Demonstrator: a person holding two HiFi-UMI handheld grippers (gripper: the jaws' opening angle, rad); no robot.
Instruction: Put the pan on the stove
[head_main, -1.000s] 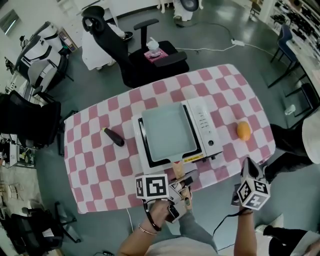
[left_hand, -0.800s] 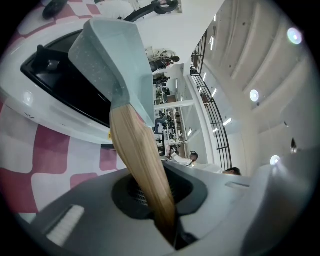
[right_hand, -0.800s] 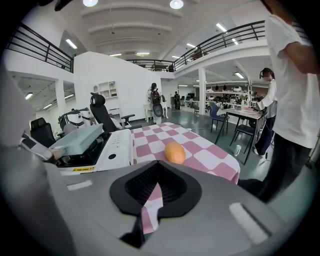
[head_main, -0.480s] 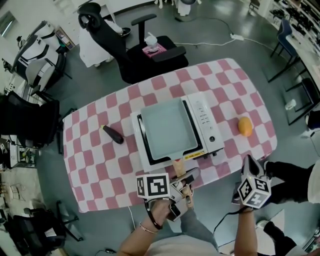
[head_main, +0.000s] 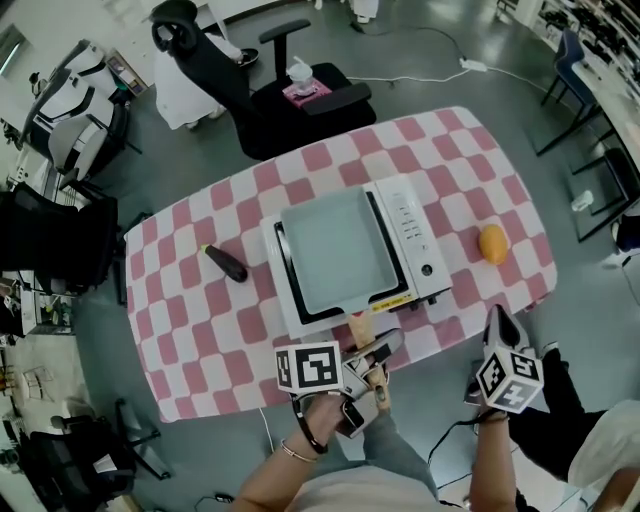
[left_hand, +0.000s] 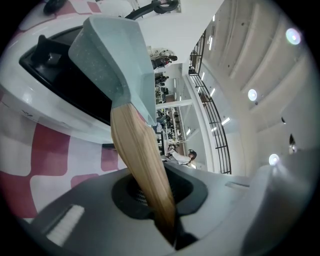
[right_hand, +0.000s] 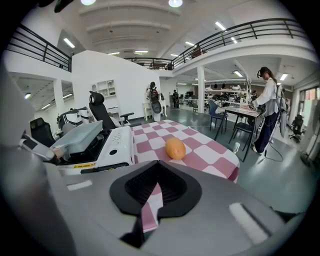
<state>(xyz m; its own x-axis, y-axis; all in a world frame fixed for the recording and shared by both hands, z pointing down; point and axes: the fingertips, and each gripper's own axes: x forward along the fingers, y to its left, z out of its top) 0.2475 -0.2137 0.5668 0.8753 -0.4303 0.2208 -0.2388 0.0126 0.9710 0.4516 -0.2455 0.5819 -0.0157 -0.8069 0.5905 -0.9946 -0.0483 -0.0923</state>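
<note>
The pan (head_main: 335, 250) lies on top of the stove (head_main: 410, 240), its square body over the burner and its wooden handle (head_main: 358, 328) sticking out past the stove's near edge. The left gripper (head_main: 375, 352) is clamped on that handle near its outer end. The right gripper (head_main: 497, 325) hangs off the stove's near right corner, its jaws a narrow slit apart with nothing between them.

The main risk seems to be the release. I cannot tell whether the pan sits flat on the supports or is partly carried by the gripper. If it is let go while one side rides high, it could rock or slide toward the handle side.

The hold is far out on a long handle, so any twist of the wrist would tilt the whole pan. The smooth wood could also turn between the pads.

A push along the handle might shove the stove across the checkered desk (head_main: 200, 330) rather than seat the pan. The orange (head_main: 491, 243) lies well clear, right of the stove.
</note>
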